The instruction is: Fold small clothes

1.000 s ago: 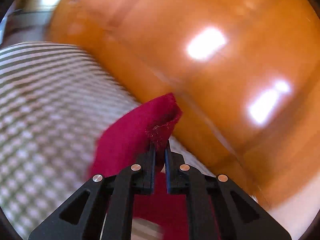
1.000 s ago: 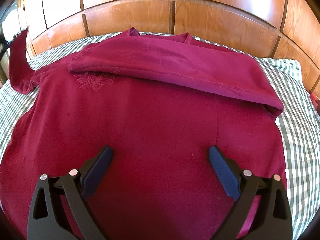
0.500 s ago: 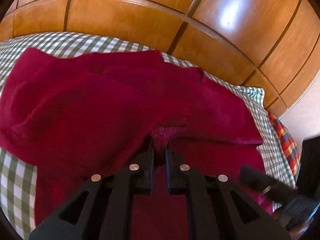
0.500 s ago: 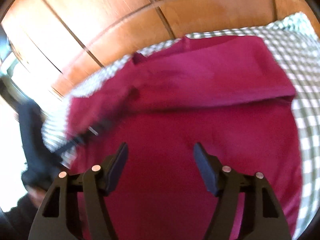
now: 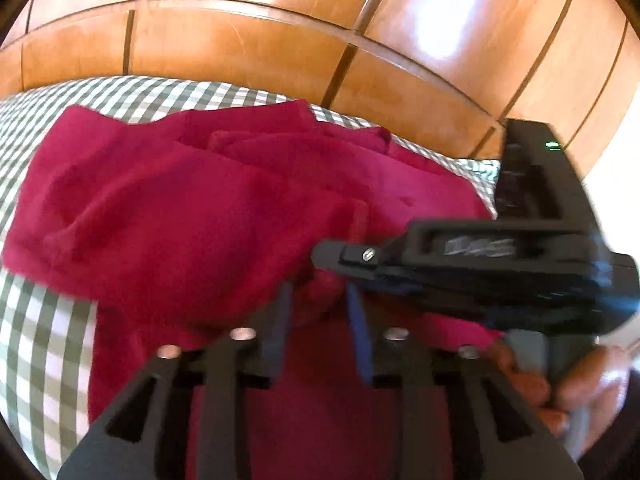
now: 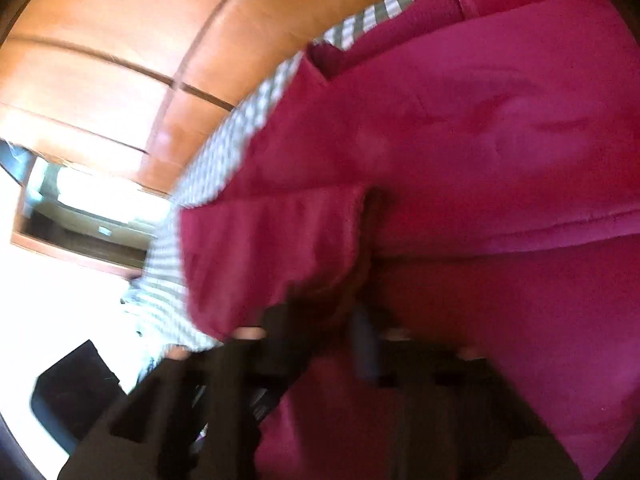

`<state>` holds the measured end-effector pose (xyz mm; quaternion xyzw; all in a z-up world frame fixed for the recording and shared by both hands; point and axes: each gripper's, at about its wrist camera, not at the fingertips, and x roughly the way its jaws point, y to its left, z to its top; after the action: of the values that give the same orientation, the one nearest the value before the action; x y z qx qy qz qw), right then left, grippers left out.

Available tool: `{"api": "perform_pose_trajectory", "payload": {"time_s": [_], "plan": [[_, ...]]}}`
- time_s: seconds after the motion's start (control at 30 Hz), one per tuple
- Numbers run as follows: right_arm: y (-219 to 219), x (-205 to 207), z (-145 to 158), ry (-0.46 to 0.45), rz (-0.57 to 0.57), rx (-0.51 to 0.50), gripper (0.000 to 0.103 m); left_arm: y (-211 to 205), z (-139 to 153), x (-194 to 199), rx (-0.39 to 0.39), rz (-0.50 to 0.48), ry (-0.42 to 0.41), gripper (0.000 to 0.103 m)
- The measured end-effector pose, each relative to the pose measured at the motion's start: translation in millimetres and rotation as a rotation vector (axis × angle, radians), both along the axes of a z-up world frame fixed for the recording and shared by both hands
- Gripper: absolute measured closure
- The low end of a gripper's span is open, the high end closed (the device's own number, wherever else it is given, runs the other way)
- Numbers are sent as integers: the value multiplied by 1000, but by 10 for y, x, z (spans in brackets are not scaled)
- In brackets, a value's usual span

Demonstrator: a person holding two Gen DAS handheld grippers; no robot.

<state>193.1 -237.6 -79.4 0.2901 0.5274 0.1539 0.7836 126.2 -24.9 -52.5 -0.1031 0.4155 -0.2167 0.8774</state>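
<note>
Left wrist view: the left hand-held gripper (image 5: pixel 316 296) has its two fingers parted by a modest gap, with a bunched fold of the crimson knitted garment (image 5: pixel 168 216) lying between them; the fingers are not pressed onto the cloth. The garment lies spread and partly folded over on the bed with the green-and-white checked sheet (image 5: pixel 36 360), its upper portion doubled towards the far edge of the bed, next to the orange wooden panelled headboard (image 5: pixel 248 52). The right hand-held gripper (image 5: pixel 332 256) enters from the right, held in a hand (image 5: pixel 560 384), its tip over the same bunched fold just ahead of the left fingers. Its opening cannot be told from this view.

Right wrist view: the frame is heavily blurred. The right hand-held gripper (image 6: pixel 324 320) sits low over the crimson garment (image 6: pixel 480 140), a raised fold of cloth between its dark fingers. Whether it grips the fold cannot be told. The checked sheet (image 6: pixel 240 128) shows along the garment's left side, the headboard (image 6: pixel 120 32) beyond.
</note>
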Motion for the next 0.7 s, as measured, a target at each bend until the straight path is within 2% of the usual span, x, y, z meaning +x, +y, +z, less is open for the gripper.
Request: {"api": "perform_pose_trajectory", "payload": {"time_s": [0.07, 0.17, 0.33, 0.4, 0.5, 0.6, 0.7], "plan": [[13, -45, 86, -32, 12, -21, 96, 100, 19, -103, -10, 1, -17, 66], [69, -81, 403, -124, 53, -75, 96, 295, -21, -133, -19, 47, -10, 66], [43, -18, 1165, -312, 103, -178, 97, 656, -129, 242, -103, 244, 97, 66], [-102, 14, 1444, -374, 83, -198, 97, 715, -121, 337, -113, 294, 107, 66], [-484, -60, 1661, -426, 24, -267, 97, 757, -102, 400, -88, 347, 108, 66], [-1011, -11, 1505, -372, -73, -314, 97, 828, -156, 399, -56, 378, 123, 66], [-1514, 49, 1040, -229, -170, -302, 97, 849, -217, 358, -54, 369, 139, 66]]}}
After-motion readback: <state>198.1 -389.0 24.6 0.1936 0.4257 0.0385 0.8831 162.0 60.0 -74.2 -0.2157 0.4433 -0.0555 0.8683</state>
